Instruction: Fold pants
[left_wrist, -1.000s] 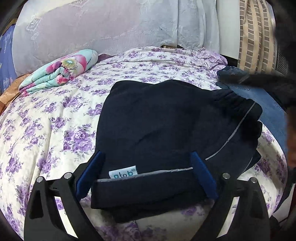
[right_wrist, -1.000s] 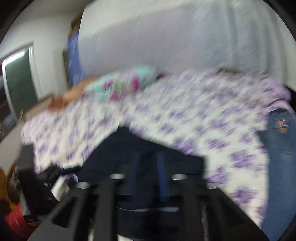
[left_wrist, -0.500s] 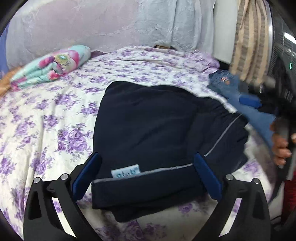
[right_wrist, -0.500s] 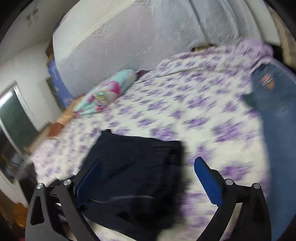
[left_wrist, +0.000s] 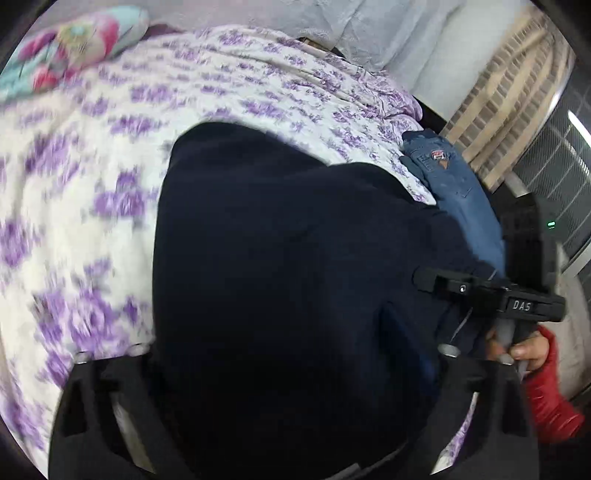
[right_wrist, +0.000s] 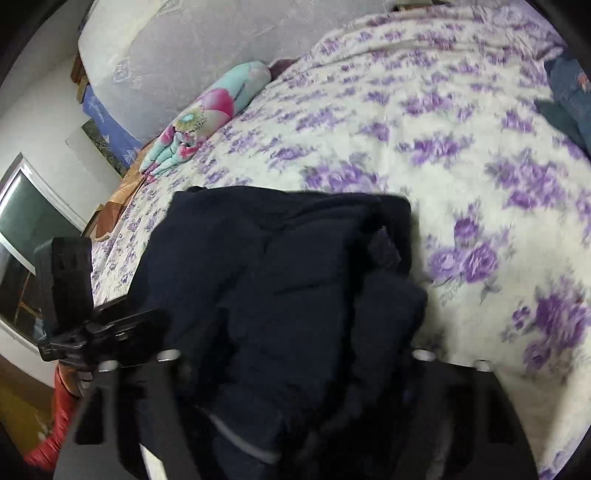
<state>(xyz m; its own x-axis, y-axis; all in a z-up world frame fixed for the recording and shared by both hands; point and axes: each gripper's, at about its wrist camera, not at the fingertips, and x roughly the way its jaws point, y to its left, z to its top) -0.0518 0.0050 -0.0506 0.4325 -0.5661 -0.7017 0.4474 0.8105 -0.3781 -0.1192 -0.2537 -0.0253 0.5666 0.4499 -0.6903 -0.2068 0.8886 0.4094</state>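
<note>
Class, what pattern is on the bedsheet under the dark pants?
Purple flowers on a white bedsheet; clearest in the right wrist view.

The pants (left_wrist: 280, 295) cover both grippers' fingers — whether either is clamped or parted cannot be told. The bedspread (left_wrist: 85, 177) blurs in the left view. Jeans (right_wrist: 570, 92) are cut by the right view's edge — only a corner shows.

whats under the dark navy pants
The dark navy pants lie folded on the purple floral bedspread, which shows all around them. Whatever sits directly beneath the bundle is covered. Both grippers' fingertips are hidden by the fabric.
</note>
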